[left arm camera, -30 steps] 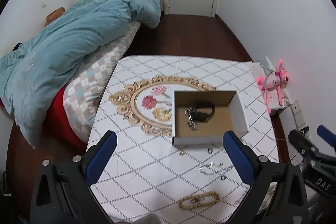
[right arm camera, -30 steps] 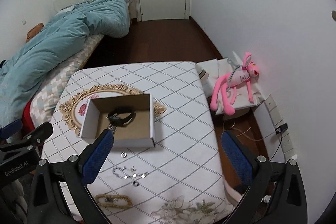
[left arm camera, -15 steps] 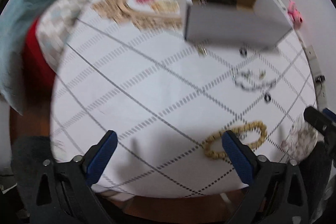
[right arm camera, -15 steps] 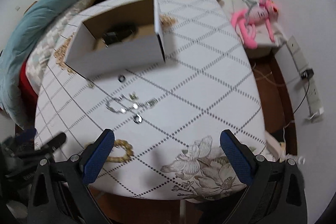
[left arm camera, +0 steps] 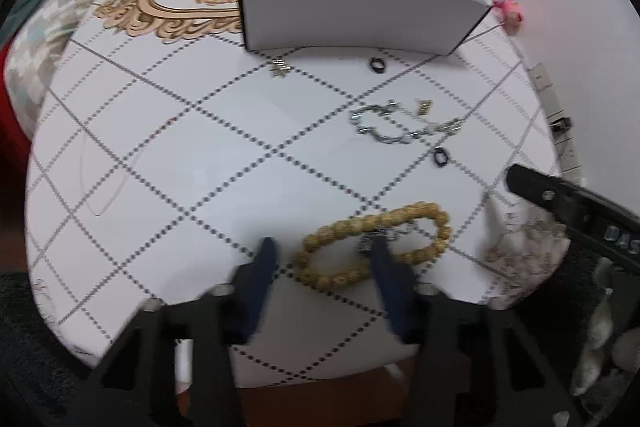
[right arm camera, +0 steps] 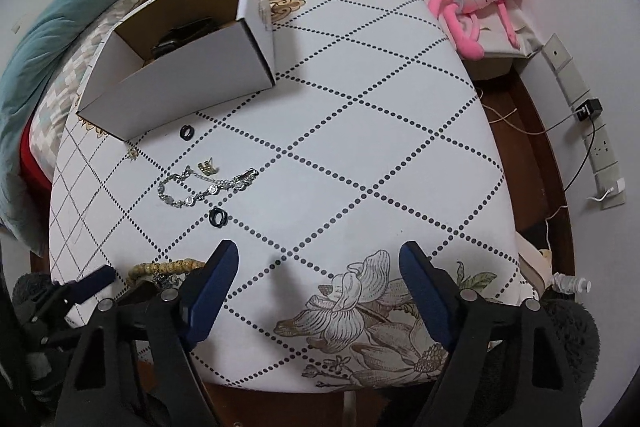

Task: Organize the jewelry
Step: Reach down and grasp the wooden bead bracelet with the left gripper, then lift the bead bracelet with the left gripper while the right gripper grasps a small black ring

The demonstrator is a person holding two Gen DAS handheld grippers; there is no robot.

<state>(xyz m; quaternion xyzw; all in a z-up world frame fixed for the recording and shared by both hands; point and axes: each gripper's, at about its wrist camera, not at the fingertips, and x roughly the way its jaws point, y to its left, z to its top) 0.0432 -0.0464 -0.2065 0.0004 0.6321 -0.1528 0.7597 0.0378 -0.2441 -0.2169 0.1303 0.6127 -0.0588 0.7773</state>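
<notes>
A tan beaded bracelet point(left arm camera: 372, 247) lies near the table's front edge, with a small silver piece inside its loop. My left gripper point(left arm camera: 324, 255) is open and low over it, one finger on each side of the bracelet's left part. A silver chain bracelet point(left arm camera: 400, 125), two black rings point(left arm camera: 378, 65) point(left arm camera: 441, 157) and small gold charms point(left arm camera: 280, 67) lie between it and the white cardboard box point(left arm camera: 352, 11), which holds dark jewelry. My right gripper point(right arm camera: 318, 259) is open and empty over the table's front edge; the chain point(right arm camera: 204, 185) and box point(right arm camera: 180, 83) lie to its left.
The table point(right arm camera: 360, 131) has a white dotted-diamond cloth. A bed with a teal duvet point(right arm camera: 80, 3) is at the left. A pink plush toy point(right arm camera: 476, 3) and a power strip point(right arm camera: 592, 131) lie on the floor to the right. A thin cord point(left arm camera: 100, 179) lies at the table's left.
Both grippers have dropped toward the table and tilted down. My left gripper has moved in over the beaded bracelet and its fingers have narrowed around it.
</notes>
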